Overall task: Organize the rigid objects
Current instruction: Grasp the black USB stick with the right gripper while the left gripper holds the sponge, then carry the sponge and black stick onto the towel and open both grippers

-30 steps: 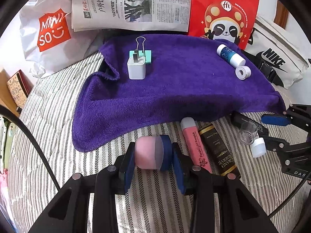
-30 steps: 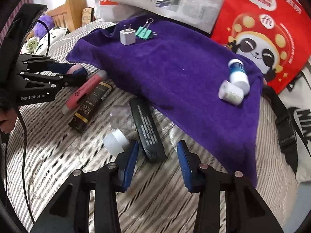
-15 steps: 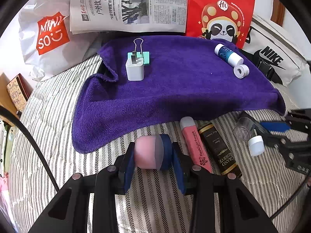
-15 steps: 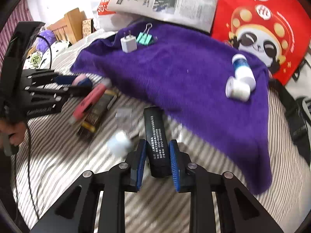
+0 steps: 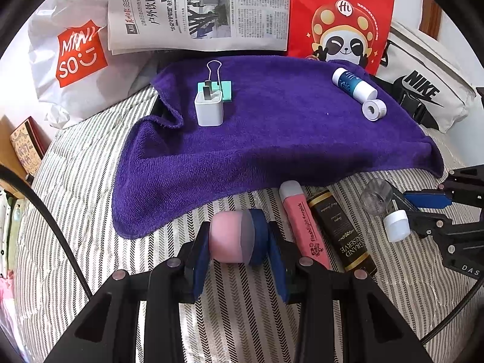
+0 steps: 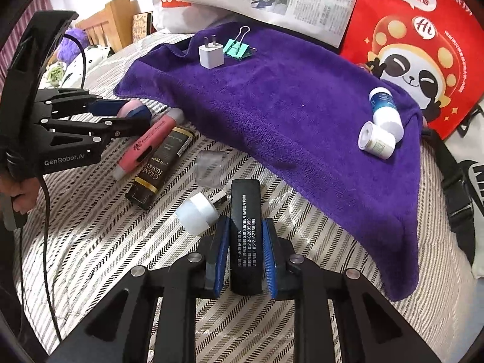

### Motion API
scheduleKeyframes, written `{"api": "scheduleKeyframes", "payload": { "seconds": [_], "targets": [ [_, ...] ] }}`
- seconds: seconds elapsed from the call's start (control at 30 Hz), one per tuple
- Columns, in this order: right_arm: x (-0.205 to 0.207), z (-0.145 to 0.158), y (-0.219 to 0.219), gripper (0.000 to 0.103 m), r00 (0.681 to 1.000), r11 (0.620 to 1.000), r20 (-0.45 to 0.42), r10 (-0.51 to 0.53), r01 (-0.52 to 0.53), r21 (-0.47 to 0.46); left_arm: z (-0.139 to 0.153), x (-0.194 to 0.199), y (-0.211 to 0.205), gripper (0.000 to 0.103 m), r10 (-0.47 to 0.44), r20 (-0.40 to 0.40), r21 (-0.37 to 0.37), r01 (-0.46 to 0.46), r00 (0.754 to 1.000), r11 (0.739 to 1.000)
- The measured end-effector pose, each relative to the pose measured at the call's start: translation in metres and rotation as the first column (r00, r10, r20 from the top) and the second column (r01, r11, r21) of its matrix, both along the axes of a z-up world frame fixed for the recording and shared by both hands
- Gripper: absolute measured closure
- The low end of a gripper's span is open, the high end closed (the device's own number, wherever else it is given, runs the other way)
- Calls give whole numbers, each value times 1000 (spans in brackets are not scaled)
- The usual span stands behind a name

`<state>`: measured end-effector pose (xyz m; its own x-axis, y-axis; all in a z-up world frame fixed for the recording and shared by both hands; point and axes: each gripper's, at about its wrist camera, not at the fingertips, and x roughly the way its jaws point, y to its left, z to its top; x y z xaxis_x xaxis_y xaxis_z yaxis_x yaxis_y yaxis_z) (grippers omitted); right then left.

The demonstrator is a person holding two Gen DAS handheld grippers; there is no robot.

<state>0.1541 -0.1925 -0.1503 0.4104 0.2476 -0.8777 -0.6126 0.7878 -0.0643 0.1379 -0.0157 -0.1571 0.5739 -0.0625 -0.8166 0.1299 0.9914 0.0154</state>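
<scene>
Left gripper (image 5: 239,249): clamped on pink ball (image 5: 231,237). Right gripper (image 6: 244,258): clamped on black case (image 6: 244,236), both likely bound for towel (image 5: 272,139), where sorted items lie.

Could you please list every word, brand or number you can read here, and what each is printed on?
"MINI SO": white plastic bag.
"NIKE": white canvas bag.
"GRAND RESERVE": black-and-gold tube.
"GenRobot.AI": left gripper.
"0512-62805999", "0512-62766999": flat black bar in right gripper.
Newspaper small print: unreadable.
</scene>
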Motion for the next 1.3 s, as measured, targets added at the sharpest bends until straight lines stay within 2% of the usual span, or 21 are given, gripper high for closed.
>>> {"api": "scheduleKeyframes", "payload": {
  "seconds": [0.23, 0.43, 0.73, 0.97, 1.13, 1.3],
  "targets": [
    [-7, 2, -15, 82, 998, 998, -32, -56, 56, 17, 1, -2, 2, 69, 3, -3, -6, -3, 1000, 1000],
    [-14, 8, -31, 82, 994, 994, -19, -106, 107, 31, 2, -5, 2, 69, 17, -14, -6, -17, 1000, 1000],
    [-10, 50, -42, 82, 992, 990, 43, -117, 114, 84, 21, -12, 16, 69, 34, -5, -63, -34, 999, 997],
    [21, 84, -30, 82, 990, 989, 100, -102, 90, 117, 45, -1, 26, 69, 25, 15, -73, -24, 1000, 997],
    [56, 94, -22, 82, 989, 988, 111, -102, 88, 124, 61, 27, 26, 69, 9, 16, -84, -8, 1000, 996],
    [98, 98, -24, 82, 980, 980, 121, -160, 144, 137, 65, 61, 19, 69, -19, 9, -68, 20, 1000, 997]
  ]
}}
